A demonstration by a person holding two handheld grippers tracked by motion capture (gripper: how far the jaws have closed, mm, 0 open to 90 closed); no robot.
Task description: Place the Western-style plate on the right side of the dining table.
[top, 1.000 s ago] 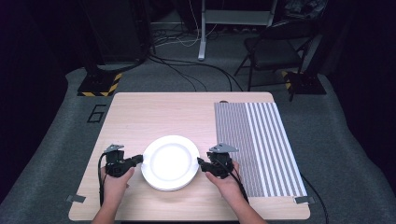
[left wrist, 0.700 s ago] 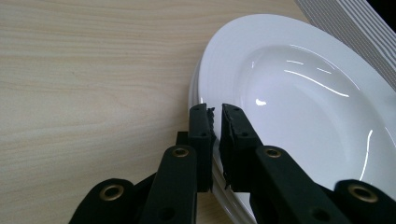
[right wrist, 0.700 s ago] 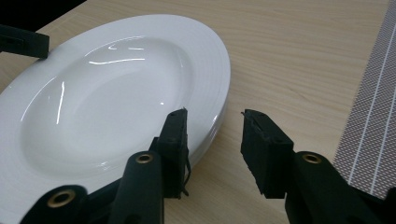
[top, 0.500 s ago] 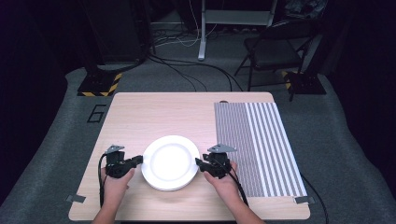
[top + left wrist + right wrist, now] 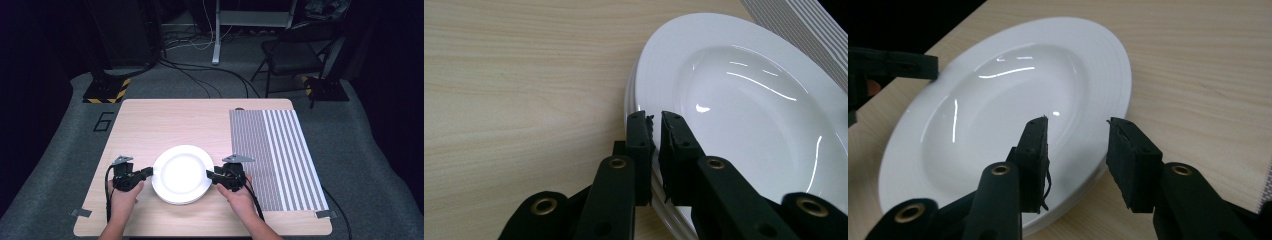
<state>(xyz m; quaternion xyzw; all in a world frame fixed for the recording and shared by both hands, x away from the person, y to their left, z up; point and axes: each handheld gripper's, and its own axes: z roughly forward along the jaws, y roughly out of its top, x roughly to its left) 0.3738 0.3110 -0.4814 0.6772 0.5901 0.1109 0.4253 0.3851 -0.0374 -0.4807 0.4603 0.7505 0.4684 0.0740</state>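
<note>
L tongs (image 5: 656, 120) clenched on plate (image 5: 749, 100) rim by table (image 5: 175, 120) front edge. R tongs (image 5: 1078, 125) just been closing round rim, not biting yet. Lopsided lift could tip it.

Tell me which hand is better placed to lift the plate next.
Left: the left gripper pinches the plate rim; the jaws of the right gripper have just been closing but stand apart around it.

Several white plates (image 5: 182, 174) are lying in one stack; the exact number I cannot tell. One striped mat (image 5: 276, 156) is lying on the right, and two grippers are showing.
</note>
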